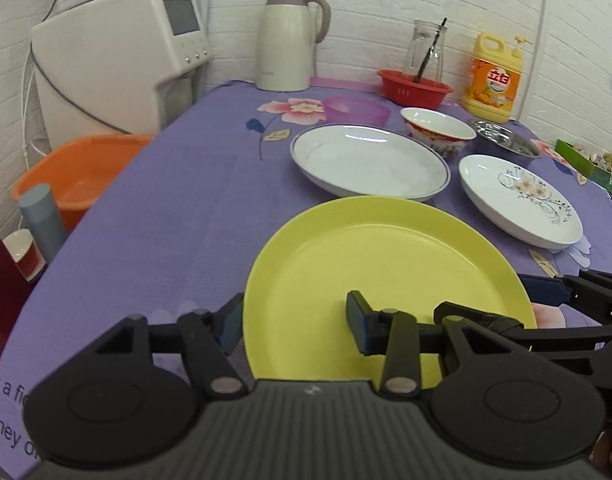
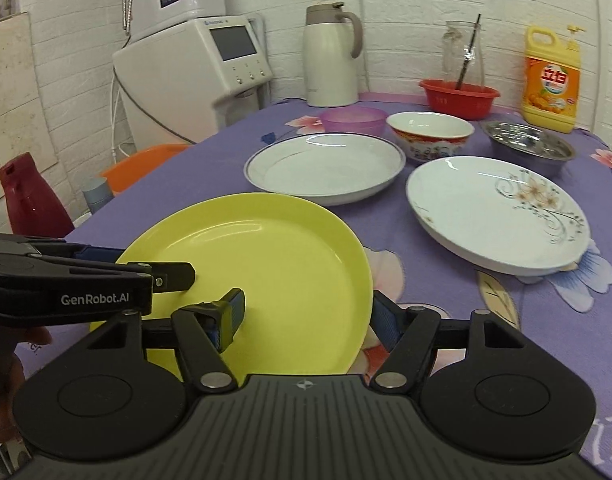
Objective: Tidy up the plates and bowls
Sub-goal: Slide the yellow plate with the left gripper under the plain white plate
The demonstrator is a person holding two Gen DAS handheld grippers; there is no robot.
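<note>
Jaws of left gripper (image 1: 294, 326) clamp yellow plate (image 1: 386, 280) rim, one finger inside, one under; blue-rimmed plate (image 1: 370, 162) sits just ahead on table (image 1: 166, 220).

Right wrist view: right gripper (image 2: 308, 314) jaws straddle plate's other edge, grip unclear. Step: two-handed lift; next, stack onto plate ahead. Both point down-fwd.

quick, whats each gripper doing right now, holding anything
Left gripper: jaws straddle the left rim of the yellow plate; a firm grip cannot be told.
Right gripper: jaws straddle the plate's right rim; grip cannot be told.
</note>
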